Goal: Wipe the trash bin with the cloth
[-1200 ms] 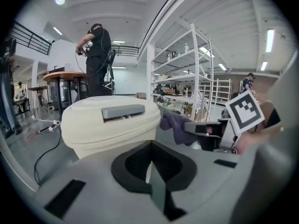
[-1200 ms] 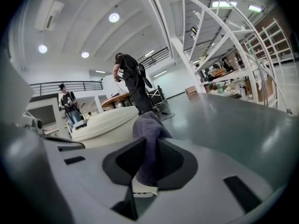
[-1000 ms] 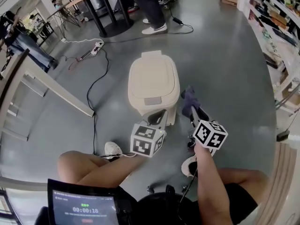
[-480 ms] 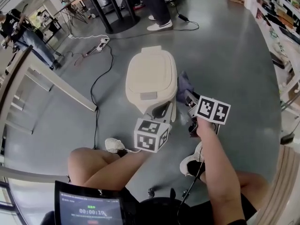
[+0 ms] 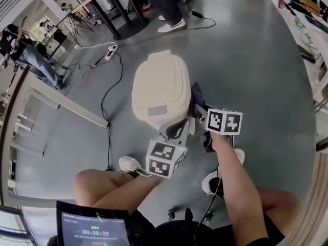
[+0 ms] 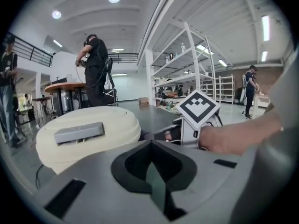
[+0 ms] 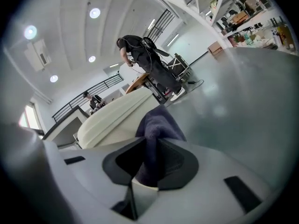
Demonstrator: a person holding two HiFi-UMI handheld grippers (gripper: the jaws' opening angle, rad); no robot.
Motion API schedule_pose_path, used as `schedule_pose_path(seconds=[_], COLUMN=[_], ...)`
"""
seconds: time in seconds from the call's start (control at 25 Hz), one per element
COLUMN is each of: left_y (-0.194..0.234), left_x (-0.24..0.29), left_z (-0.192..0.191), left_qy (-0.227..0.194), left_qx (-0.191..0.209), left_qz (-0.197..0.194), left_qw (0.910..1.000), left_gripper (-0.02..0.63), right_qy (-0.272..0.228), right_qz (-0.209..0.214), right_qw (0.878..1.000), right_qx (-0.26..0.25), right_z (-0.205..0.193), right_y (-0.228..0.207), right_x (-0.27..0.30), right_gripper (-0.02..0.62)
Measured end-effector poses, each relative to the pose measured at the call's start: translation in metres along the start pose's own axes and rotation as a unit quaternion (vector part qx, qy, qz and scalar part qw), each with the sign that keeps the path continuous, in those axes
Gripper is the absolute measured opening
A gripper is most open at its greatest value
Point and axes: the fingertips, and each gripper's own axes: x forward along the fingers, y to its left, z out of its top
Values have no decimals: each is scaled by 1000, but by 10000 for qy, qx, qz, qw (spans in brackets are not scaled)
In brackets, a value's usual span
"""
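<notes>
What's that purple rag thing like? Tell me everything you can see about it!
The dark purple fuzzy cloth looks soft, like towel fabric. It is bunched up and pinched between the jaws of the right hand-held gripper, with a crumpled tuft sticking out past them. It is held at the right side of the cream plastic trash bin, close against the bin's wall. Whether it actually touches the bin cannot be told.

Large open workshop or lab hall. A grey polished floor [image 5: 246, 60] is stretching wide beneath white shelving racks [image 6: 187, 64] and a railed upper gallery [image 7: 107, 85]. Cables [image 5: 102, 104] and a power strip [image 5: 108, 50] are lying loose, and people [image 6: 96, 64] are standing at tall tables [image 6: 60, 85].
</notes>
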Motion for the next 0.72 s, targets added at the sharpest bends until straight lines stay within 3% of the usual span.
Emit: schedule_pose_path(seconds=[0.48, 0.72], left_y=[-9, 7], left_x=[19, 29], left_z=[-64, -92], left_qy=[668, 994], left_qx=[69, -106], left_qz=[-286, -176], left_qw=[9973, 9948], left_gripper=[0, 0], right_qy=[477, 589], right_qz=[10, -1], right_qw=[9978, 9946], right_qx=[461, 853], right_z=[-67, -94], right_y=[-58, -85], right_x=[54, 70], right_gripper=[69, 69])
